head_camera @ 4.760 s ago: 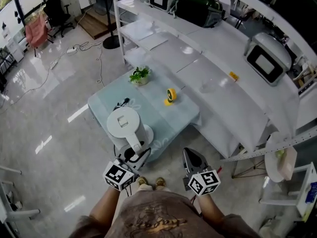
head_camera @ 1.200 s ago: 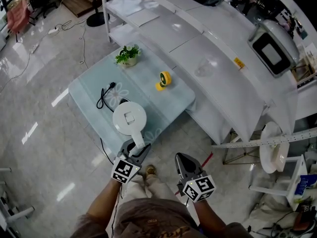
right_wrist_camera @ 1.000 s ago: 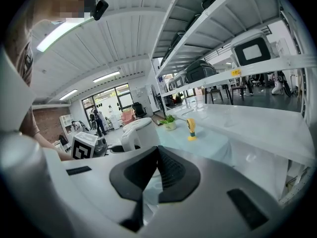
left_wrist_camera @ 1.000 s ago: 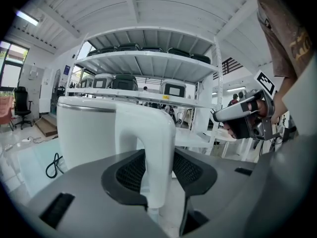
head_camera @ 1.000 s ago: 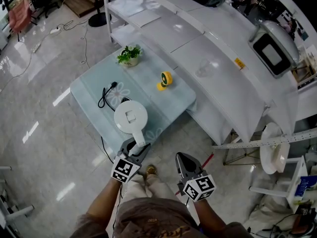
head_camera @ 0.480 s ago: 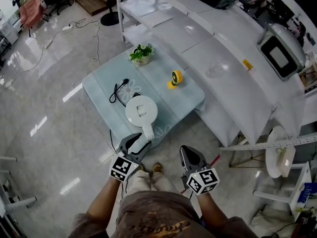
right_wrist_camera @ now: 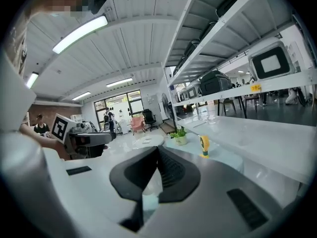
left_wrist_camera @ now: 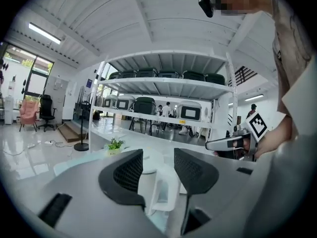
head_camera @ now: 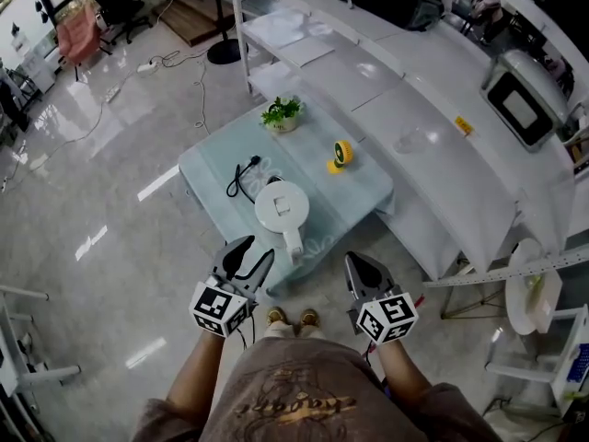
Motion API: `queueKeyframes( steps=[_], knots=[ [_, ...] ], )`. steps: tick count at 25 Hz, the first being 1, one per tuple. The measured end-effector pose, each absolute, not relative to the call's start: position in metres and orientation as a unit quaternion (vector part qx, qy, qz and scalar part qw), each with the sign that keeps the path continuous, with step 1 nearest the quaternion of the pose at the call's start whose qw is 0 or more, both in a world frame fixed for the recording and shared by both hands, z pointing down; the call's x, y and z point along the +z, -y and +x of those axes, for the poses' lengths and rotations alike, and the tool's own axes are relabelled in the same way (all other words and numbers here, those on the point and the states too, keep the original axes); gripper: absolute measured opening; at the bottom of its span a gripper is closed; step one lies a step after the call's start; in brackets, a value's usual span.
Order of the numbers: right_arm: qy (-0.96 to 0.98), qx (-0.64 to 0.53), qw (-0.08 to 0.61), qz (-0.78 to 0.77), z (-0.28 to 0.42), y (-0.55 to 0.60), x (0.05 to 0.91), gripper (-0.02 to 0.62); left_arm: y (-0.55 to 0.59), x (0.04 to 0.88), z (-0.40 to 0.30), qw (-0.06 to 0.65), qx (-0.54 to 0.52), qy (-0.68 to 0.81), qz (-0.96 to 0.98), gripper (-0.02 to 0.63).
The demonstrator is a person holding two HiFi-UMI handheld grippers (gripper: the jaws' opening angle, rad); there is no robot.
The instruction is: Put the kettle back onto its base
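The left tool (head_camera: 247,251) is being held with its jaws spread wide and nothing pressed between them, just short of the handle (head_camera: 293,242); this is judged to be because the kettle (head_camera: 281,207) is already standing on the desk (head_camera: 359,191), seemingly over its base, beside the black cord (head_camera: 241,180); the right tool (head_camera: 363,270) is being held closed and empty, apparently unneeded.

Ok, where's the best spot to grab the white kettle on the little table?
By its handle. The kettle stands upright, its round body probably too wide to pinch, while the narrow handle sticks out toward the near edge of the table. Come in level from that side with the open left gripper, one of its fingers on each side of the handle.
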State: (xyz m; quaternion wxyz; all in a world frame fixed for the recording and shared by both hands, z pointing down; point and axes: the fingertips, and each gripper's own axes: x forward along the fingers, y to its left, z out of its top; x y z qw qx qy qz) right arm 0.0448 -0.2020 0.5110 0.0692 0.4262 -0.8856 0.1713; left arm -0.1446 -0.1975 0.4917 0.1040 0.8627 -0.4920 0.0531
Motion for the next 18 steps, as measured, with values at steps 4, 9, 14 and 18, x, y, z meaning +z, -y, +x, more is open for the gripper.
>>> queueKeyframes(
  steps=[4,9,14,18],
  knots=[
    [0.889,0.149,0.068,0.428,0.05,0.206,0.492,-0.006,0.192,0.47,-0.158,0.102,0.034,0.516,0.85,0.201],
    [0.889,0.136,0.058,0.432,0.055,0.203,0.48,-0.006,0.18,0.459,-0.174,0.093,0.033,0.554,0.827,0.198],
    [0.891,0.123,0.055,0.434,0.06,0.197,0.473,-0.006,0.17,0.45,-0.181,0.076,0.028,0.576,0.813,0.173],
    [0.89,0.118,0.056,0.436,0.061,0.193,0.474,-0.006,0.162,0.455,-0.182,0.078,0.028,0.58,0.811,0.094]
  ],
)
